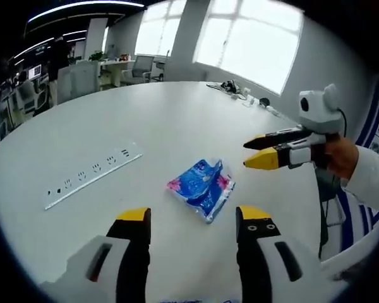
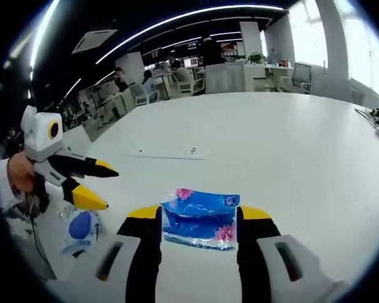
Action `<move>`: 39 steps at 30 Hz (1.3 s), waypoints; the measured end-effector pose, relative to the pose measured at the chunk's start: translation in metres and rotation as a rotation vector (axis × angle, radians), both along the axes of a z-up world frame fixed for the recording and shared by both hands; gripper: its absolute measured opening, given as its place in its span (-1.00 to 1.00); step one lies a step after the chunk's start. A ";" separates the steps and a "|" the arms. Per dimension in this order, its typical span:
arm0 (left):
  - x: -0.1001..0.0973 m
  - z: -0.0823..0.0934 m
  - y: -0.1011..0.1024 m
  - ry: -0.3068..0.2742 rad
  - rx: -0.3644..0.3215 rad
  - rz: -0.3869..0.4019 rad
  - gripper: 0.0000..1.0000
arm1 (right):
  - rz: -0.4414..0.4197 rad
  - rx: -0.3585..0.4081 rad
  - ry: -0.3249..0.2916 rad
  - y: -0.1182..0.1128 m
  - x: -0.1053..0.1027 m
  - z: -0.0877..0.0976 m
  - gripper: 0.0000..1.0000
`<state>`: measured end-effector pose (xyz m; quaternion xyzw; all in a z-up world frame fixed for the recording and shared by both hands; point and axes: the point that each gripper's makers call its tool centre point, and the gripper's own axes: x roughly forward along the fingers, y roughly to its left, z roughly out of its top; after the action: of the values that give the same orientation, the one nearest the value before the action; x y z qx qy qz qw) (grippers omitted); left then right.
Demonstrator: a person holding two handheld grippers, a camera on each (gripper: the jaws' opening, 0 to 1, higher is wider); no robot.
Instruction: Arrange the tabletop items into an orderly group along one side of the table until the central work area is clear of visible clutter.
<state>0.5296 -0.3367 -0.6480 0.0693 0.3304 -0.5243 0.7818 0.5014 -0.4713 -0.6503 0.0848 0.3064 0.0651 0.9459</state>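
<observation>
Right now I line my right hand-held gripper [image 2: 199, 218] up on the blue tissue pack [image 2: 199, 218] lying mid-tabletop [image 2: 271, 145], jaws released either side. My left hand-held gripper [image 1: 192, 218] hovers released. Next I'd clench and carry it toward the power strip [image 1: 91, 175].

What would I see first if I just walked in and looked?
A bright blue packet with pink flowers lies alone in the middle of a big white table. Two open yellow-tipped claws face it: the left claw from one side and the right claw from the other. A white power strip lies farther off on the table.
</observation>
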 end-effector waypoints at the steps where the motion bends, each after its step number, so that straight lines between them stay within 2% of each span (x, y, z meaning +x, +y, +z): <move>1: 0.000 0.002 0.002 -0.002 -0.002 0.001 0.12 | 0.001 0.000 -0.002 0.002 -0.001 0.001 -0.06; 14: -0.001 0.024 0.023 -0.034 -0.034 0.013 0.27 | 0.000 0.017 -0.029 0.021 -0.014 0.023 0.04; 22: -0.003 0.032 0.045 -0.047 -0.036 0.025 0.32 | 0.003 0.022 -0.042 0.041 -0.024 0.035 0.10; 32: -0.010 0.045 0.075 -0.068 -0.047 0.038 0.32 | 0.036 0.044 -0.061 0.077 -0.034 0.047 0.13; 39: -0.011 0.052 0.102 -0.073 -0.050 0.057 0.31 | 0.056 0.076 -0.047 0.102 -0.045 0.044 0.13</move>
<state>0.5183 -0.2345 -0.5959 0.0596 0.2903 -0.5070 0.8094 0.4560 -0.3690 -0.6067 0.1106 0.2837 0.1053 0.9467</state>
